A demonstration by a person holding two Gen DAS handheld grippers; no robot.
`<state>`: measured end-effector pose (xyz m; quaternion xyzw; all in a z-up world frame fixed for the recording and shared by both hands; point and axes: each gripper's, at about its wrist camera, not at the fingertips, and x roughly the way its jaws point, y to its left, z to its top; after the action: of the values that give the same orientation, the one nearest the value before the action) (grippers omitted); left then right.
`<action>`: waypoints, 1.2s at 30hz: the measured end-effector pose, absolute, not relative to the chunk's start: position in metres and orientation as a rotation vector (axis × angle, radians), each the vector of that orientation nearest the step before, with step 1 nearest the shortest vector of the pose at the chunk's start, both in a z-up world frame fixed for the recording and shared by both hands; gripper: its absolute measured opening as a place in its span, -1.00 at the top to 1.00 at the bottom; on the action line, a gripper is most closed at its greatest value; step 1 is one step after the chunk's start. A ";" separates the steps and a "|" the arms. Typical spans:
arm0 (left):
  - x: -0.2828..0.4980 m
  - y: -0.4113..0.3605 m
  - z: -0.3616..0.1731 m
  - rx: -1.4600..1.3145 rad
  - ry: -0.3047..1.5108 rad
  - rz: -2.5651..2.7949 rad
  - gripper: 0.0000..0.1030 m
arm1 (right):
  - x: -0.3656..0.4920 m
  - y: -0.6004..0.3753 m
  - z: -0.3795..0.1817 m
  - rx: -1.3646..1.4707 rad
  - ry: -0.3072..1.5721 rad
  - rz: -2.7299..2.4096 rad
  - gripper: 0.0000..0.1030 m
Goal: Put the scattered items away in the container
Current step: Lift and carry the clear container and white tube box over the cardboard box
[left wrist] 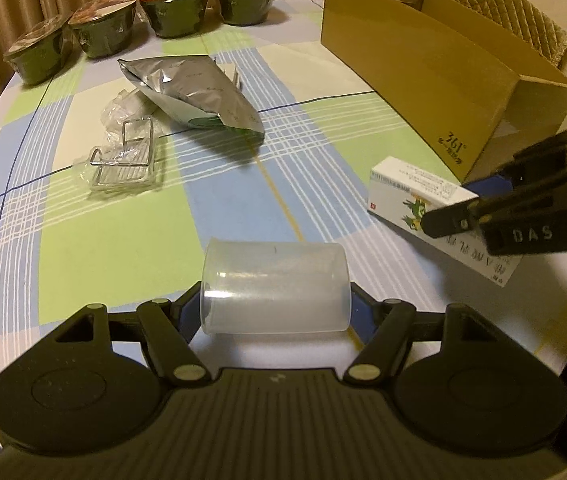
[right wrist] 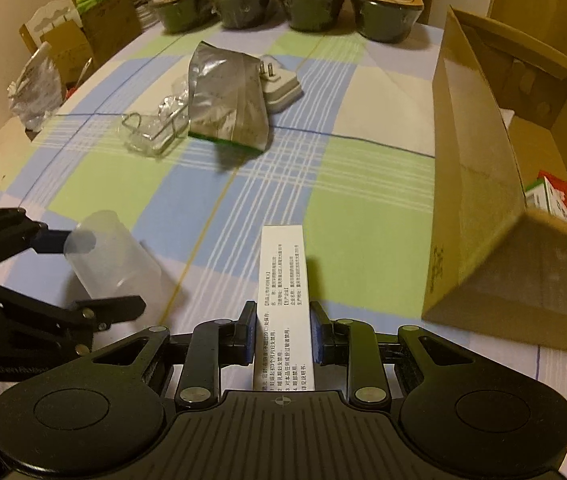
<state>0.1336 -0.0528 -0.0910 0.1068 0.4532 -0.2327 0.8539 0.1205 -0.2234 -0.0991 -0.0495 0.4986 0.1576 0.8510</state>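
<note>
Left wrist view: our left gripper (left wrist: pixel 275 300) sits around a translucent plastic cup (left wrist: pixel 275 286) lying on its side on the near part of the checked tablecloth (left wrist: pixel 123 240); the jaws stand wide on either side of it, and we cannot tell whether the pads touch its smooth, frosted wall. To the right, our right gripper (left wrist: pixel 459 216) is at the white medicine box (left wrist: pixel 439 216), which lies just beside the near corner of the open cardboard box (left wrist: pixel 423 68). Further off we see a crinkled silver foil pouch (left wrist: pixel 195 92), a wire rack (left wrist: pixel 127 156) in clear wrapping and four lidded dark noodle bowls (left wrist: pixel 175 10) in a row at the far edge. Right wrist view: the medicine box, a long, flat-sided carton with printed text, lies between the narrowed jaws, but small gaps show at both pads, so we judge it framed, not yet clamped. A white plug adapter (right wrist: pixel 279 84) peeks out behind the pouch. Inside the cardboard box on the right we make out one small red-and-green carton (right wrist: pixel 551 196), so we judge the tidying barely begun, with most items left on the table.
</note>
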 end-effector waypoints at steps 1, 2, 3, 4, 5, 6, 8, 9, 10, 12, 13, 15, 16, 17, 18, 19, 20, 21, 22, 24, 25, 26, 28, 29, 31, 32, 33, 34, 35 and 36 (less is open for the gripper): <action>0.132 -0.053 -0.090 0.224 0.952 -0.490 -0.32 | 0.118 -0.224 -0.097 -0.101 1.045 0.331 0.44; 0.131 -0.054 -0.088 0.224 0.951 -0.491 -0.32 | 0.116 -0.226 -0.094 -0.099 1.038 0.330 0.44; 0.130 -0.054 -0.086 0.224 0.950 -0.493 -0.32 | 0.114 -0.227 -0.091 -0.096 1.030 0.329 0.44; 0.130 -0.055 -0.084 0.225 0.948 -0.494 -0.32 | 0.113 -0.228 -0.086 -0.092 1.022 0.327 0.44; 0.129 -0.056 -0.082 0.226 0.945 -0.495 -0.32 | 0.112 -0.230 -0.082 -0.089 1.014 0.326 0.44; 0.129 -0.057 -0.079 0.226 0.939 -0.496 -0.32 | 0.111 -0.231 -0.077 -0.089 1.003 0.324 0.44; 0.129 -0.060 -0.072 0.231 0.924 -0.498 -0.32 | 0.109 -0.235 -0.065 -0.086 0.975 0.318 0.44; 0.129 -0.062 -0.068 0.233 0.916 -0.500 -0.32 | 0.109 -0.237 -0.059 -0.082 0.960 0.312 0.44; 0.129 -0.065 -0.063 0.236 0.908 -0.503 -0.32 | 0.109 -0.239 -0.052 -0.078 0.945 0.307 0.44; 0.130 -0.071 -0.054 0.245 0.891 -0.510 -0.32 | 0.109 -0.246 -0.038 -0.068 0.911 0.295 0.44; 0.130 -0.074 -0.049 0.248 0.884 -0.513 -0.32 | 0.110 -0.248 -0.032 -0.064 0.897 0.290 0.44; 0.129 -0.082 -0.039 0.254 0.867 -0.519 -0.32 | 0.110 -0.256 -0.018 -0.060 0.865 0.276 0.44; 0.130 -0.086 -0.034 0.253 0.861 -0.522 -0.32 | 0.111 -0.261 -0.012 -0.058 0.851 0.270 0.44; 0.129 -0.090 -0.030 0.252 0.856 -0.526 -0.32 | 0.111 -0.266 -0.005 -0.055 0.837 0.261 0.44; 0.129 -0.096 -0.025 0.250 0.851 -0.530 -0.32 | 0.111 -0.272 0.001 -0.052 0.822 0.252 0.44; 0.129 -0.101 -0.021 0.249 0.845 -0.536 -0.32 | 0.111 -0.278 0.006 -0.050 0.811 0.243 0.44; 0.128 -0.107 -0.017 0.250 0.839 -0.542 -0.32 | 0.111 -0.285 0.011 -0.049 0.801 0.233 0.44; 0.128 -0.114 -0.012 0.252 0.830 -0.551 -0.32 | 0.112 -0.291 0.014 -0.047 0.793 0.224 0.44; 0.127 -0.121 -0.008 0.253 0.821 -0.558 -0.32 | 0.112 -0.299 0.017 -0.046 0.785 0.213 0.44; 0.125 -0.134 -0.001 0.254 0.807 -0.575 -0.32 | 0.110 -0.314 0.024 -0.041 0.771 0.189 0.44; 0.125 -0.140 0.002 0.252 0.802 -0.583 -0.32 | 0.110 -0.322 0.027 -0.037 0.766 0.177 0.44; 0.124 -0.148 0.005 0.248 0.799 -0.591 -0.32 | 0.110 -0.330 0.029 -0.034 0.761 0.164 0.44; 0.124 -0.161 0.011 0.244 0.794 -0.605 -0.32 | 0.110 -0.344 0.032 -0.036 0.753 0.143 0.44; 0.124 -0.168 0.013 0.243 0.789 -0.613 -0.32 | 0.110 -0.352 0.033 -0.037 0.750 0.130 0.44; 0.126 -0.183 0.019 0.242 0.777 -0.630 -0.32 | 0.114 -0.368 0.033 -0.041 0.748 0.105 0.44; 0.127 -0.192 0.023 0.240 0.771 -0.639 -0.32 | 0.115 -0.376 0.034 -0.040 0.747 0.091 0.44; 0.129 -0.199 0.025 0.237 0.764 -0.648 -0.32 | 0.117 -0.384 0.034 -0.036 0.747 0.079 0.44; 0.131 -0.207 0.028 0.232 0.757 -0.658 -0.32 | 0.118 -0.392 0.034 -0.029 0.748 0.067 0.44; 0.133 -0.215 0.031 0.229 0.749 -0.667 -0.32 | 0.120 -0.399 0.034 -0.023 0.749 0.057 0.44; 0.135 -0.223 0.033 0.227 0.741 -0.673 -0.32 | 0.122 -0.406 0.033 -0.019 0.750 0.048 0.44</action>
<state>0.1353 -0.2228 0.0334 0.1085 0.3545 -0.3218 0.8712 0.1221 -0.4057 0.0333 -0.0092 0.3664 0.0234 0.9301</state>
